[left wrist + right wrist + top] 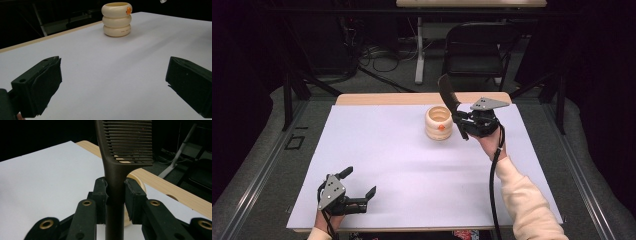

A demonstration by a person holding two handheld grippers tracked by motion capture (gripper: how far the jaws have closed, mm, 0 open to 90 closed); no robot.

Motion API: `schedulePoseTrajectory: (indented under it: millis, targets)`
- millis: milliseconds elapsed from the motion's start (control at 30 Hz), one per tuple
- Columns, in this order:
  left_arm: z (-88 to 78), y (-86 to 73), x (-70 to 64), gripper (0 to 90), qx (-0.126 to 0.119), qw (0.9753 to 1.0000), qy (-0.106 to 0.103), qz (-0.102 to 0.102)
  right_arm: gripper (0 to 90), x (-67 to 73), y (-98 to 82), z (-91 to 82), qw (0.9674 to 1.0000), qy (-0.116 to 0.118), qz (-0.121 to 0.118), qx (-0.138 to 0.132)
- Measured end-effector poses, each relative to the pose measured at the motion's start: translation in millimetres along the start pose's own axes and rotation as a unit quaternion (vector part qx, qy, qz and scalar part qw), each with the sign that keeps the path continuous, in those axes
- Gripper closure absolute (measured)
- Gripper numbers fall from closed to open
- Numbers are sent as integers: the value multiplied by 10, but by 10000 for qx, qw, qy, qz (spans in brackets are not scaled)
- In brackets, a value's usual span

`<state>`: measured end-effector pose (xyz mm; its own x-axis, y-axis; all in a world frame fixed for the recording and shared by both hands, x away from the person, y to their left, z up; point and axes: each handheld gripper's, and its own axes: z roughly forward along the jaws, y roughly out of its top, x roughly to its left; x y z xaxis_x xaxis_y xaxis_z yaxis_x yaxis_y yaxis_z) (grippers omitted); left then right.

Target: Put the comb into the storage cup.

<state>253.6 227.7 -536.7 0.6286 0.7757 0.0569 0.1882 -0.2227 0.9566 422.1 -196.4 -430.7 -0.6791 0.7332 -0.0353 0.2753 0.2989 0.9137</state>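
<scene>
This looks like a lab or recording studio rather than a home. A plain white sheet covers a wooden table that stands inside a dark metal frame, and black darkness closes off both sides. Behind it, loose cables trail over grey carpet, beside a folding chair and a second table's leg (all bare, functional kit).

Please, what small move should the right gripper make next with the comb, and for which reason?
Probably carry the comb a little toward the cream ribbed holder, above its open top. The right gripper is shut on the comb's handle, with the teeth end raised, and stands just beside the holder, not yet over the opening. The left gripper rests open near the table's front edge.
</scene>
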Motion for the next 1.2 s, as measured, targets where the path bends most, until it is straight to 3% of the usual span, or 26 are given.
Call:
schedulePoseTrajectory:
  millis: [1200]
  targets:
    - [-41,-12,-1,5,-2,10000,52,-28,723,-13,343,200,9999,64,-125,78]
